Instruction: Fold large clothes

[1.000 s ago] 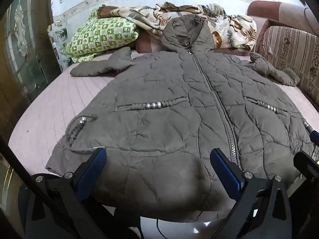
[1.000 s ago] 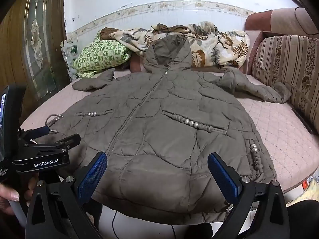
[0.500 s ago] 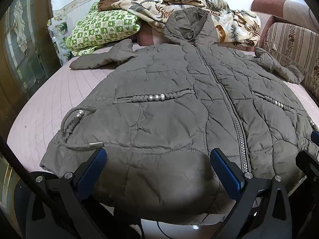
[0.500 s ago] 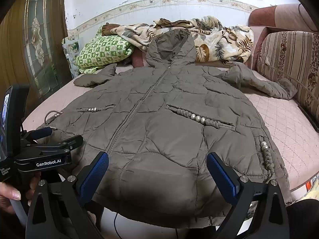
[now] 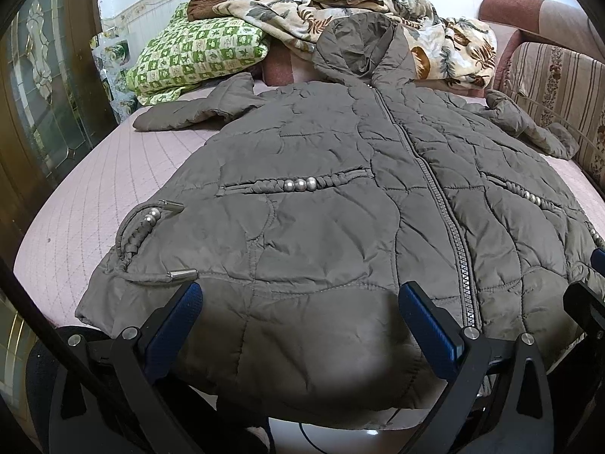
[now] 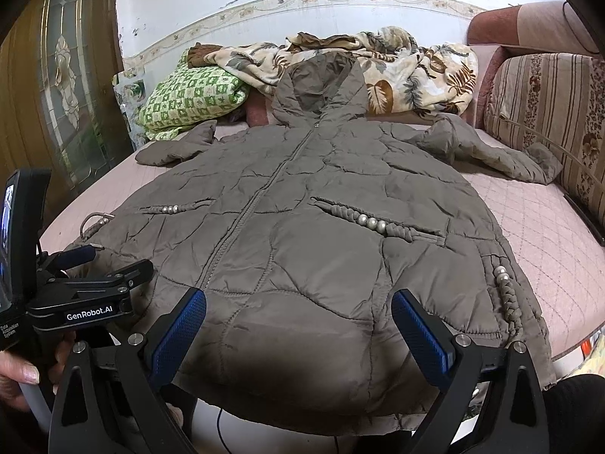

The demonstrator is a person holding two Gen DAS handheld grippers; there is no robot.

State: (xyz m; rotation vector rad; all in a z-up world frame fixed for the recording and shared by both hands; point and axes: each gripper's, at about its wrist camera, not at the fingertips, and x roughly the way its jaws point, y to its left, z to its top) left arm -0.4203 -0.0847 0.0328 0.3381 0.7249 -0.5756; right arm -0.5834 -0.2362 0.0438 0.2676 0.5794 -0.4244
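A large olive-brown quilted hooded coat [image 5: 332, 212] [image 6: 321, 227] lies front-up and zipped on a pink bed, hood at the far end, both sleeves spread sideways, hem hanging over the near edge. My left gripper [image 5: 300, 325] is open, its blue pads just above the hem left of the zipper. My right gripper [image 6: 298, 325] is open too, hovering over the hem right of the zipper. The left gripper's body [image 6: 87, 295] shows in the right wrist view, held by a hand [image 6: 19, 374]. Neither gripper holds cloth.
The pink quilted mattress [image 5: 87, 196] [image 6: 540, 234] carries the coat. A green checked pillow [image 5: 196, 53] and a leaf-print blanket [image 6: 397, 64] are piled behind the hood. A striped sofa back [image 6: 544, 102] borders the right side, a wooden glazed door [image 6: 64, 87] the left.
Both grippers have moved forward and lower toward the coat's hem, so the coat fills more of each view. The jaws stay open and the coat has not shifted.
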